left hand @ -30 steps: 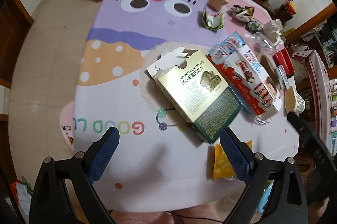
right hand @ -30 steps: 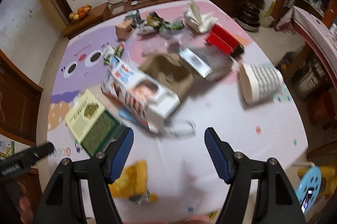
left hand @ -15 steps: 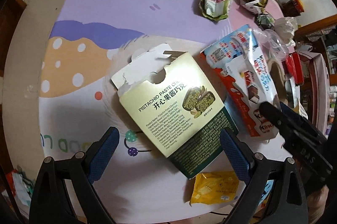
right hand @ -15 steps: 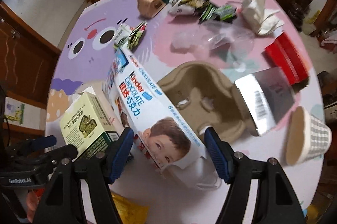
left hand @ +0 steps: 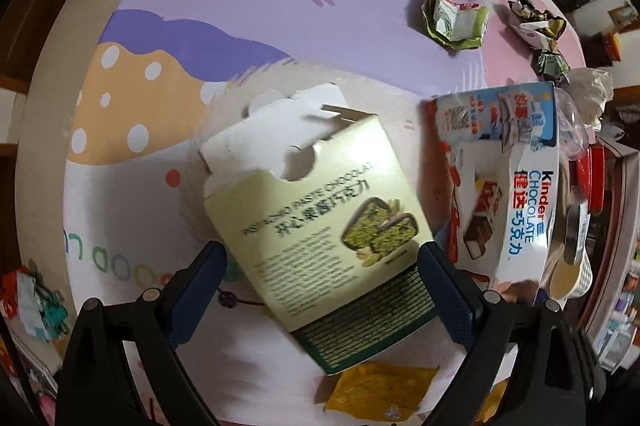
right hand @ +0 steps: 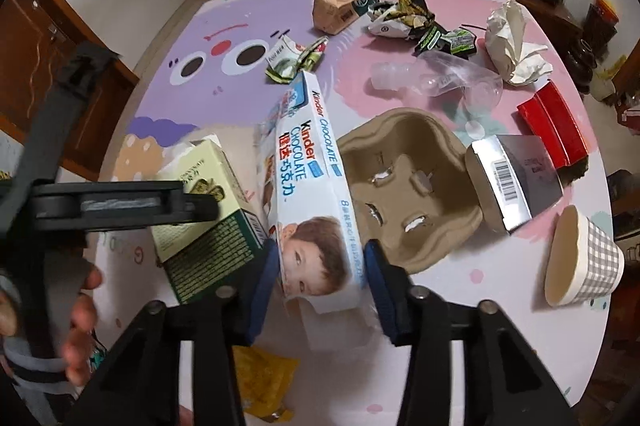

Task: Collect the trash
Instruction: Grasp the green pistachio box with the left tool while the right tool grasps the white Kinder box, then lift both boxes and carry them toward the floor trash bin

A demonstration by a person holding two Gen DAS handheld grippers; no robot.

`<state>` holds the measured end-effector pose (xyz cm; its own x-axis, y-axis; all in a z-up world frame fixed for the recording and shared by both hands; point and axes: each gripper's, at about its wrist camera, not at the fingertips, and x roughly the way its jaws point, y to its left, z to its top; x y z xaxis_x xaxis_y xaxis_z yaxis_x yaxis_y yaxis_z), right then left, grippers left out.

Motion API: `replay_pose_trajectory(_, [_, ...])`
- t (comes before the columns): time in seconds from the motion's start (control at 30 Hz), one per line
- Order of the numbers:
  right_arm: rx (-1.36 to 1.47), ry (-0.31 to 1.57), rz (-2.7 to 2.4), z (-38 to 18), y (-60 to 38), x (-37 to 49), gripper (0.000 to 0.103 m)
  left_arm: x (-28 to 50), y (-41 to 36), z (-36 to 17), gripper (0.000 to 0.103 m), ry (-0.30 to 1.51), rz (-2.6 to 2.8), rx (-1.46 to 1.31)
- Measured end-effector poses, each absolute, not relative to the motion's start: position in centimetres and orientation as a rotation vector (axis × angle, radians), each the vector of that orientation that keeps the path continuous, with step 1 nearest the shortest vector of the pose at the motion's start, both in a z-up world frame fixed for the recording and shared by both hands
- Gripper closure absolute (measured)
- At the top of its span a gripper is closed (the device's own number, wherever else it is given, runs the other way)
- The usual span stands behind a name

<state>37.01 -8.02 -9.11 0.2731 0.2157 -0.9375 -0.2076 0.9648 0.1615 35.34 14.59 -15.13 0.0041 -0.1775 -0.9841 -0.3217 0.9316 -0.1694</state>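
A pale green pistachio chocolate box point(left hand: 320, 222) lies on the cartoon table cover, its torn flap open. My left gripper point(left hand: 320, 278) has its wide-open jaws on either side of the box's near end. A white and blue Kinder chocolate box point(right hand: 316, 202) lies beside it. My right gripper point(right hand: 320, 274) is shut on the Kinder box's near end, both pads pressed on its sides. The Kinder box also shows in the left wrist view point(left hand: 512, 186). A yellow wrapper point(left hand: 380, 390) lies at the near table edge.
A brown pulp cup holder point(right hand: 408, 186), a silver box point(right hand: 516, 182), a checked paper cup point(right hand: 580, 262), red boxes point(right hand: 556, 122), a clear plastic bottle point(right hand: 444, 82), crumpled wrappers point(right hand: 296, 62), tissue point(right hand: 512, 42) and a brown carton point(right hand: 336, 10) litter the table.
Both grippers moved forward and down. The left now straddles the pistachio box. The right closed from open onto the Kinder box's near end.
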Motion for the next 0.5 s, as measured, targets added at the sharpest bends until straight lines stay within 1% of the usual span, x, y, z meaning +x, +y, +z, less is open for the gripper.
replay_pose_trajectory(0.13, [0.07,1.255,0.287,-8.6,-8.4,37.1,0.085,36.2,13.3,-15.4,0.007,1.567,0.171,-0.384])
replay_pose_trajectory(0.5, [0.119,1.273,0.287,-9.4,-8.6,36.8,0.085,39.1,11.9,-16.0,0.006,1.562,0.284,-0.428])
